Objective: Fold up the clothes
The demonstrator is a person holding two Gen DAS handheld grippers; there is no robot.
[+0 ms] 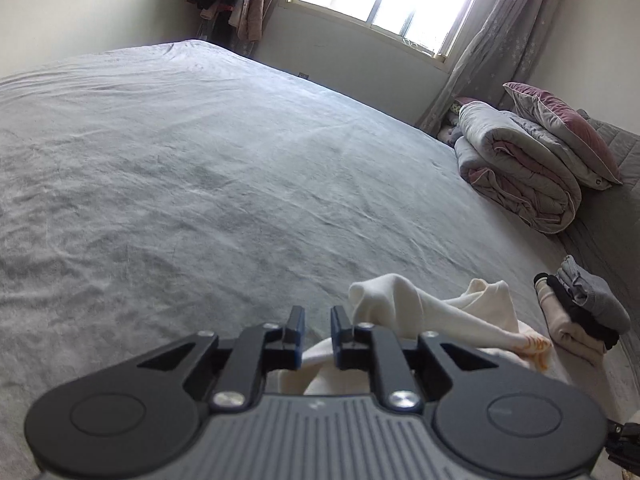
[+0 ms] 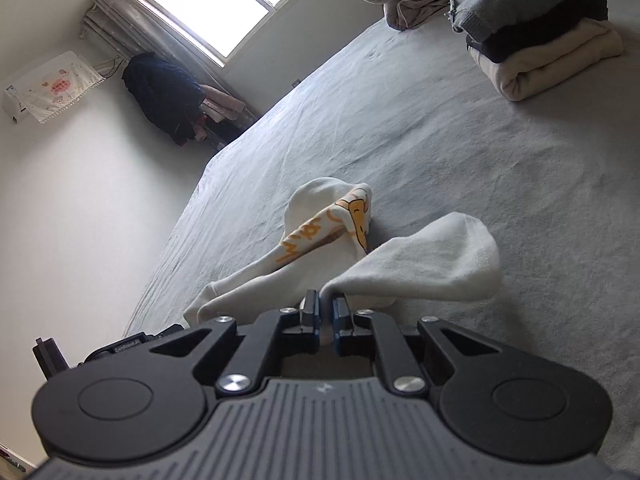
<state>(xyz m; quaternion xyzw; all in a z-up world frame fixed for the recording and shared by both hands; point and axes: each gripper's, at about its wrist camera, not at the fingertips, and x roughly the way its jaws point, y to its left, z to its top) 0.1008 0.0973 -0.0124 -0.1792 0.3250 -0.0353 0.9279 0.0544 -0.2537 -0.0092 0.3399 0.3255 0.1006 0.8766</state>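
Observation:
A white T-shirt [image 2: 432,268] with an orange and yellow print lies bunched on the grey bed [image 2: 440,152]. My right gripper [image 2: 325,308] is shut on a fold of it. The cloth rises from between the pads and spreads to the right. In the left wrist view the same T-shirt [image 1: 420,312] lies just right of and under my left gripper [image 1: 318,320]. Its jaws stand a little apart, and the bed sheet shows through the gap. One fold touches the outer side of the right finger [image 1: 340,320].
A stack of folded clothes [image 1: 580,312], grey on black on cream, sits on the bed to the right, and shows again as the folded stack [image 2: 552,40]. A rolled quilt [image 1: 520,168] and a pillow [image 1: 568,132] lie beyond it. Window and hanging coats [image 2: 164,92] at the far wall.

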